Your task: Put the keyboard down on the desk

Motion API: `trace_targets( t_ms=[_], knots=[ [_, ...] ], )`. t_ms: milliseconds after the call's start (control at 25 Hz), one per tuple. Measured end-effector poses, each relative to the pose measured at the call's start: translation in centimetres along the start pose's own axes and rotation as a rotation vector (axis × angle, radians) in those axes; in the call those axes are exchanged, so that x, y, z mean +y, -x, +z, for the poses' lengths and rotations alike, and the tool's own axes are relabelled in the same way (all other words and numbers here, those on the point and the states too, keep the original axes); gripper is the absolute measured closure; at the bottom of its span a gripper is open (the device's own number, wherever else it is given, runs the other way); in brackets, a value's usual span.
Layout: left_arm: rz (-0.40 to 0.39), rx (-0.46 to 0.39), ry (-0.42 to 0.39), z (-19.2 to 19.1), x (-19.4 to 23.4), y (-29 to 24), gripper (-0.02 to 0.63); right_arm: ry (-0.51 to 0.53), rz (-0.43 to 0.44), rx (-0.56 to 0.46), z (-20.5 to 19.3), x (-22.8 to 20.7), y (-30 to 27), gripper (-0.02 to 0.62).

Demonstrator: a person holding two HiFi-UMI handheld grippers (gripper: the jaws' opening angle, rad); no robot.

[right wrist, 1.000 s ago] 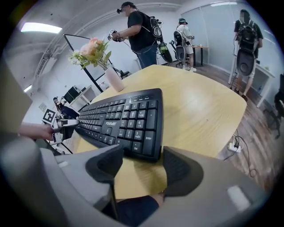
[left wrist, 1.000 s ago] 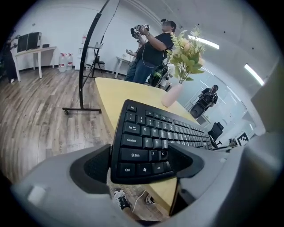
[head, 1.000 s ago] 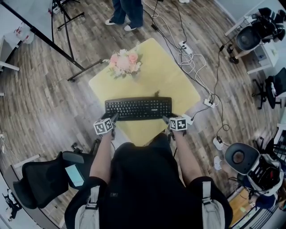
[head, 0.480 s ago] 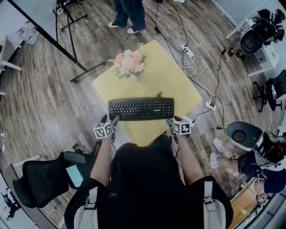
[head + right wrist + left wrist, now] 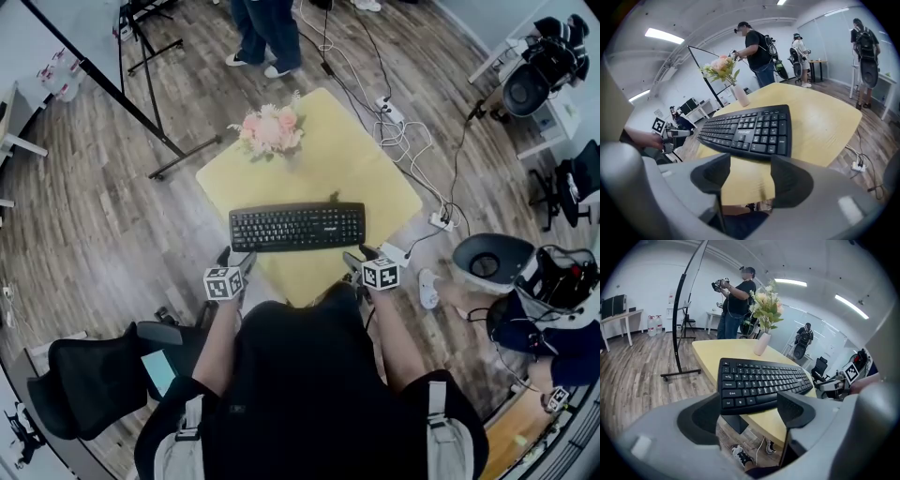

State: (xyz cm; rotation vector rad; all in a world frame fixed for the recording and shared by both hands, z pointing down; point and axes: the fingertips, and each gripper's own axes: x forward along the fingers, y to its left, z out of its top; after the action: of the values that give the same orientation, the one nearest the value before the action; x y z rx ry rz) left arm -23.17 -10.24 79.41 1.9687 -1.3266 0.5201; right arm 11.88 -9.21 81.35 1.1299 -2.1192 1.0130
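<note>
The black keyboard (image 5: 296, 226) lies flat on the yellow desk (image 5: 356, 164), near its front edge, and nothing holds it. My left gripper (image 5: 238, 259) hovers off the keyboard's near left corner, open and empty. My right gripper (image 5: 356, 259) is off the near right corner, also open and empty. In the left gripper view the keyboard (image 5: 759, 380) sits just beyond the spread jaws of the left gripper (image 5: 747, 416). The right gripper view shows the keyboard (image 5: 752, 130) ahead of the right gripper (image 5: 746, 180), apart from both jaws.
A pink vase of flowers (image 5: 270, 131) stands at the desk's far side. A black office chair (image 5: 89, 375) is at my lower left. Cables and a power strip (image 5: 403, 127) run along the floor at right. One person (image 5: 267, 28) stands beyond the desk, another (image 5: 534, 300) crouches at right.
Both grippers have drawn back from the keyboard's ends toward my body, apart from it now. The keyboard stays on the desk. A person has come into view at right.
</note>
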Motion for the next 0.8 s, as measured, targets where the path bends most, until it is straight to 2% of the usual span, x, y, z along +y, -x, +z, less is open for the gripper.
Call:
trace_targets(
  t_ms=[120, 280, 440, 720, 800],
  knots=[
    [-0.01, 0.004, -0.05, -0.1, -0.7, 0.6, 0.221, 0.055, 0.029, -0.019, 0.1, 1.8, 0.4, 0.361],
    [-0.047, 0.003, -0.117, 0.1, -2.1, 1.4, 0.222, 0.162, 0.066, -0.017, 0.1, 4.5, 0.9, 0.46],
    [-0.115, -0.039, -0.118, 1.5, -4.2, 2.2, 0.253, 0.248, 0.11, -0.041, 0.9, 7.2, 1.7, 0.49],
    [-0.155, -0.153, -0.173, 4.1, -6.3, 4.0, 0.496, 0.295, 0.111, -0.099, 2.6, 9.1, 2.5, 0.507],
    [-0.173, -0.173, -0.194, 4.7, -6.9, 4.4, 0.536, 0.306, 0.109, -0.108, 2.9, 9.3, 2.7, 0.52]
  ],
)
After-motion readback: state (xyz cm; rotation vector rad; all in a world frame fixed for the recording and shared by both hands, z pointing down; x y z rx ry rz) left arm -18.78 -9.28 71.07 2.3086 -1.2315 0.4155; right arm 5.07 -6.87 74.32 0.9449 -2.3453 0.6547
